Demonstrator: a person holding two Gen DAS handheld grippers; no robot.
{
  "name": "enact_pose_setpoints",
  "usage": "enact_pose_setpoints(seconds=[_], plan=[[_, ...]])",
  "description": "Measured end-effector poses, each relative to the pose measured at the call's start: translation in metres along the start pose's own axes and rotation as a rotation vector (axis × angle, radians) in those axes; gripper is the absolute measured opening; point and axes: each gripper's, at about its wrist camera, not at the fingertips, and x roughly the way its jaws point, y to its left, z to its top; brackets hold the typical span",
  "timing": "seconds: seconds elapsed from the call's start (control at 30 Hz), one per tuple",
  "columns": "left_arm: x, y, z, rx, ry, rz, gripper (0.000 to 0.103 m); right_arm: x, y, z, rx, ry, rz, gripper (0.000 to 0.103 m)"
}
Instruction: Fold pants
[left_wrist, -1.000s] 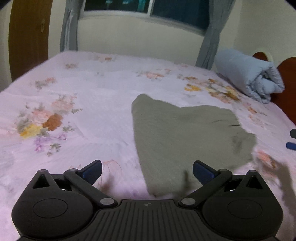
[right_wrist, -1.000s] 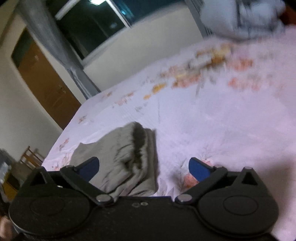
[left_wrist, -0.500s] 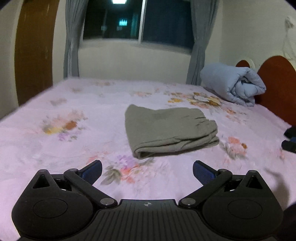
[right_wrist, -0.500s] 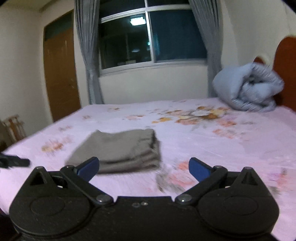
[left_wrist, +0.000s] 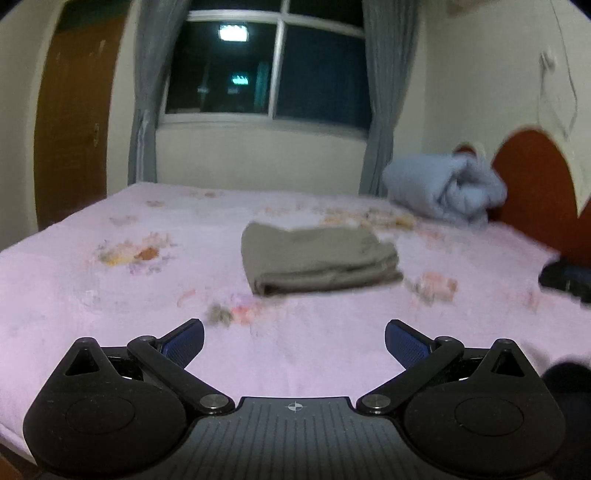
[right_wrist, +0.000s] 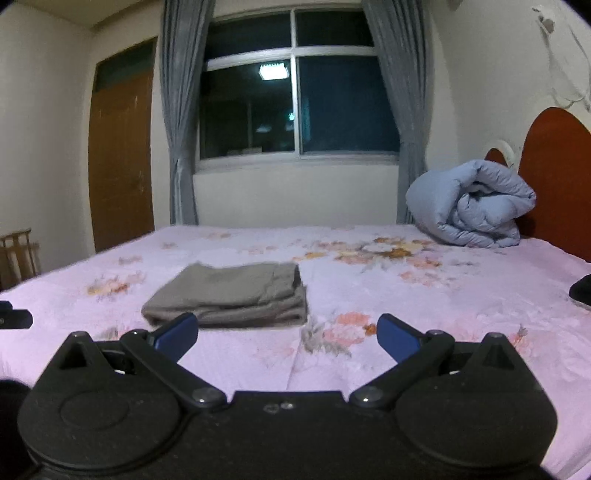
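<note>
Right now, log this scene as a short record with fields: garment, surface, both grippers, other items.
garment: grey pants, folded into a compact stack, lying flat
surface: bed with pink floral sheet
left gripper: open, empty, clear of the pants
right gripper: open, empty, clear of the pants
other items: rolled blue duvet by the red headboard
background: dark window with grey curtains, wooden door
task state: fold looks finished
</note>
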Motion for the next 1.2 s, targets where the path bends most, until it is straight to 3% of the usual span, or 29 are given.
enact_pose_setpoints(seconds=[0.13, 0.47, 1.07, 1.2], plan=[[0.005, -0.009, -0.001, 0.058, -0.004, 0.025, 0.103, 0.008, -0.001, -0.003, 0.014, 0.026, 0.005, 0.097], [0.008, 0.006, -0.002, -0.033, 0.003, 0.032, 0.103, 0.004, 0.006, -0.007, -0.015, 0.018, 0.010, 0.097], [0.009, 0.008, -0.001, -0.031, 0.005, 0.029, 0.103, 0.006, 0.006, -0.008, -0.006, 0.025, 0.009, 0.097], [0.007, 0.008, 0.004, -0.008, -0.026, 0.031, 0.103, 0.006, 0.005, -0.008, -0.004, 0.025, 0.008, 0.097]])
